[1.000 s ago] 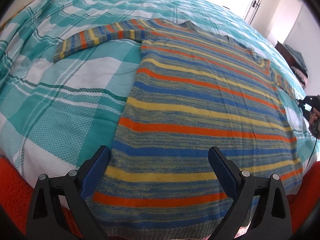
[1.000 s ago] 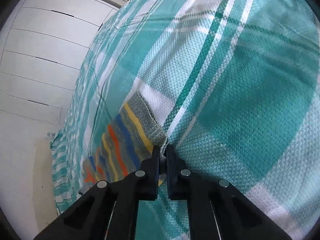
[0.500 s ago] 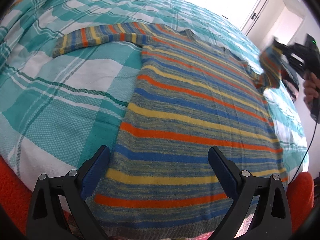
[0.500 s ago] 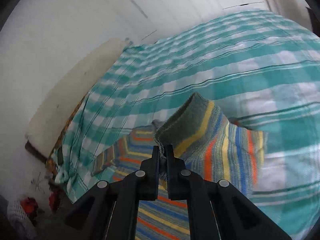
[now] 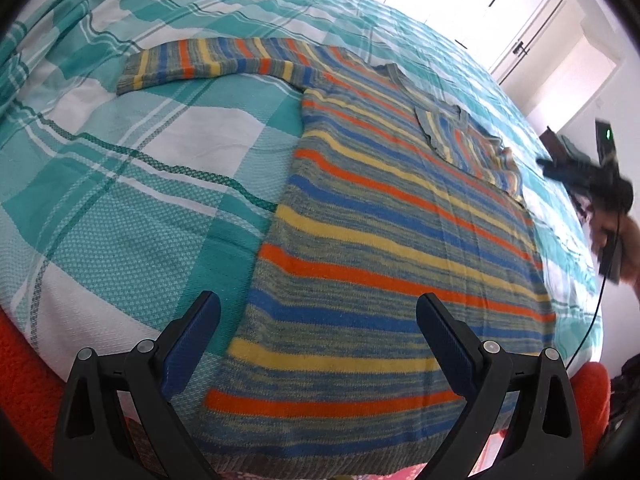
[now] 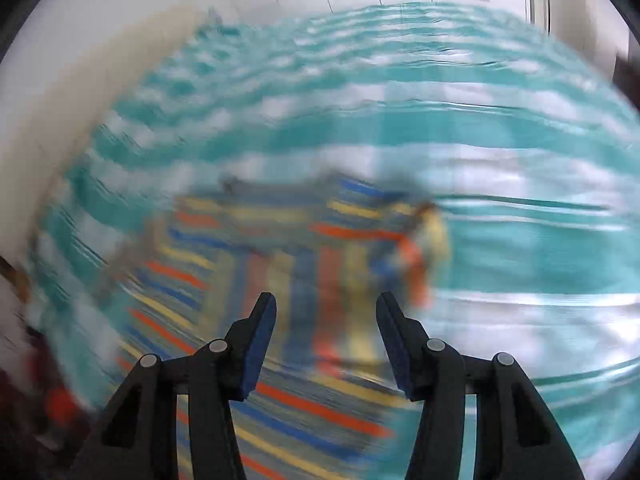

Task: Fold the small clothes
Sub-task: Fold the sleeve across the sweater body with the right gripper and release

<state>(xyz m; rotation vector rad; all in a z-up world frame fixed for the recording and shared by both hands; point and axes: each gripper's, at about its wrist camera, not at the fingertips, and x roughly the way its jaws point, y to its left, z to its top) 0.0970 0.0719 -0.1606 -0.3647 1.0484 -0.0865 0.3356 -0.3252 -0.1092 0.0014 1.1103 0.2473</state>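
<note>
Daylight was bright and overexposed at the far doors, fisheye edges curved darkly, and the right wrist view was motion-blurred.

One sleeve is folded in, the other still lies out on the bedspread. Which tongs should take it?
Left, probably. The left tongs hang open over the sweater's hem on the unfolded sleeve's side; the right tongs, also open, sit across the sweater.

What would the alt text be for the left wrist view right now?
A striped sweater lies flat on a teal checked bedspread, one sleeve folded across its chest and the other sleeve spread out. The open left gripper hovers over the hem; the right gripper is blurred at the far edge.
</note>
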